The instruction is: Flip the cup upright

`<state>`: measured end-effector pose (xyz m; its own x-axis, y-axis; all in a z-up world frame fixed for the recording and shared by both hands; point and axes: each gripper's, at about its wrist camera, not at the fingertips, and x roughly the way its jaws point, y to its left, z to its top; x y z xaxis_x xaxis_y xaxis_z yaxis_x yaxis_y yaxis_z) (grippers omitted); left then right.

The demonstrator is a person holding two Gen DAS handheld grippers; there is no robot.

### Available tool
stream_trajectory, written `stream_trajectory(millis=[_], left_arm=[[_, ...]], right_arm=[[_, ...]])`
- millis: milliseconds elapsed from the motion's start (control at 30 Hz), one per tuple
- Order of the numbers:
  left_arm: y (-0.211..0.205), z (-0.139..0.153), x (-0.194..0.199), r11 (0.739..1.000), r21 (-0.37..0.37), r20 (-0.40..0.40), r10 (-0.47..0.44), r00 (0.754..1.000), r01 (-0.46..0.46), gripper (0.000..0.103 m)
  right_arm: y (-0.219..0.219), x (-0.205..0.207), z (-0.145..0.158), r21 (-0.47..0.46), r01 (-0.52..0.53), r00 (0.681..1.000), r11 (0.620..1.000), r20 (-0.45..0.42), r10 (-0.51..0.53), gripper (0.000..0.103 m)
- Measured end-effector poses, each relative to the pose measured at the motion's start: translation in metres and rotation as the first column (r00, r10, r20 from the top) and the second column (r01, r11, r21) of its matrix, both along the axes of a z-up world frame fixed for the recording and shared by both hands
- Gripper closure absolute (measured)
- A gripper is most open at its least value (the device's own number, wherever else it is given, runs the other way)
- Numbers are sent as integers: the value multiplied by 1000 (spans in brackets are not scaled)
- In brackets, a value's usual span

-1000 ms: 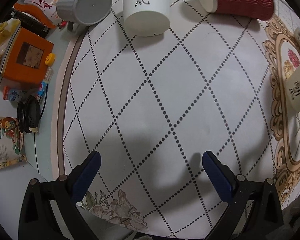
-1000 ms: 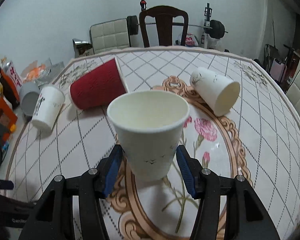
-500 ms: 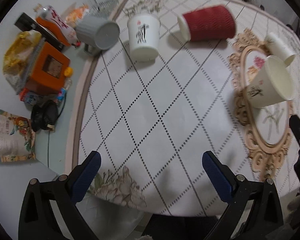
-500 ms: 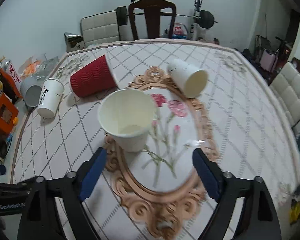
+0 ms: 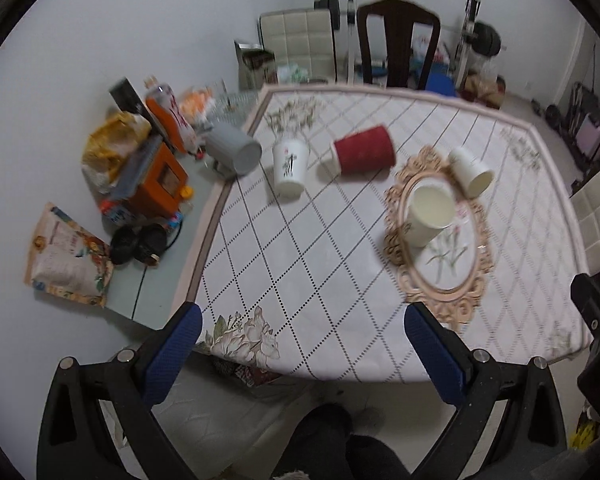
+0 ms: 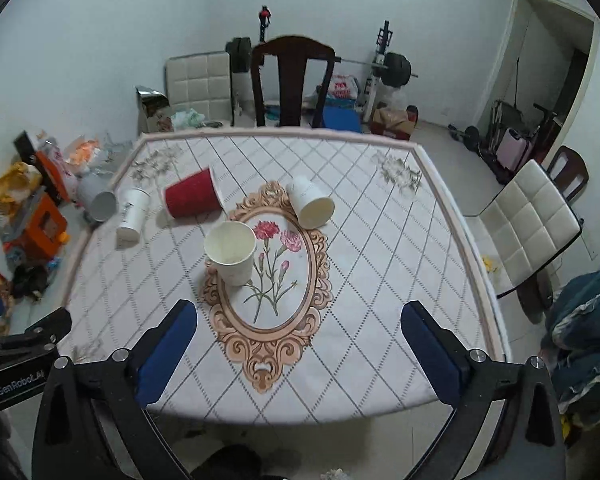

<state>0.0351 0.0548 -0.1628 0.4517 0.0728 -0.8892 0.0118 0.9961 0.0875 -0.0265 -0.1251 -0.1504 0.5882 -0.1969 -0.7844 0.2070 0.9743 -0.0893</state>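
A white paper cup (image 6: 231, 252) stands upright, mouth up, on the left rim of the oval flower medallion; it also shows in the left wrist view (image 5: 427, 213). A red ribbed cup (image 6: 192, 199) (image 5: 363, 149), a white cup (image 6: 311, 201) (image 5: 471, 171) and a white cup with black writing (image 6: 132, 216) (image 5: 289, 167) lie on their sides farther back. My right gripper (image 6: 299, 354) is open and empty, well back from the table's front edge. My left gripper (image 5: 300, 356) is open and empty, also behind the front edge.
A grey mug (image 5: 233, 149) lies at the cloth's left edge. Snack bags and an orange box (image 5: 156, 179) crowd the left side. A dark wooden chair (image 6: 292, 80) stands behind the table, a white padded chair (image 6: 528, 224) to the right. The table (image 6: 380, 280) has a patterned cloth.
My right gripper let go of the upright white cup and pulled back from it. Both grippers rose and drew back past the table's front edge.
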Motion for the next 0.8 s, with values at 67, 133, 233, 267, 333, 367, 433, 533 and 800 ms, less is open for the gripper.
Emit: stream_trajectory(millis=[67, 133, 233, 267, 333, 367, 433, 533, 800], left_arm=[[-2, 17, -14, 1000, -11, 24, 4, 1000, -3, 0], [-3, 33, -28, 1000, -21, 42, 1, 999, 0, 0], [-1, 50, -44, 1000, -29, 73, -3, 997, 5, 0], [-1, 55, -48, 999, -32, 81, 0, 997, 3, 0], [2, 63, -53, 999, -36, 92, 3, 996, 0, 0], [4, 66, -55, 999, -38, 96, 3, 995, 0, 0], [9, 73, -58, 999, -41, 107, 4, 994, 0, 0], [15, 82, -59, 999, -40, 125, 2, 992, 3, 0], [27, 90, -61, 1000, -21, 112, -7, 994, 9, 0]], right_arm=[[-2, -14, 21, 10, -13, 1000, 1000, 7, 13, 0], [-5, -29, 39, 14, -14, 1000, 1000, 19, 14, 0], [-7, -45, 61, 14, -14, 1000, 1000, 28, 14, 0], [-8, -50, 67, 18, -16, 999, 1000, 32, 15, 0], [-6, -60, 77, 11, -15, 999, 1000, 36, 15, 0], [-5, -65, 83, 4, -15, 999, 1000, 41, 15, 0], [-2, -73, 92, 0, -13, 999, 1000, 48, 13, 0], [4, -83, 104, 1, -15, 998, 1000, 60, 15, 0], [18, -91, 114, 15, -11, 999, 1000, 51, 11, 0]])
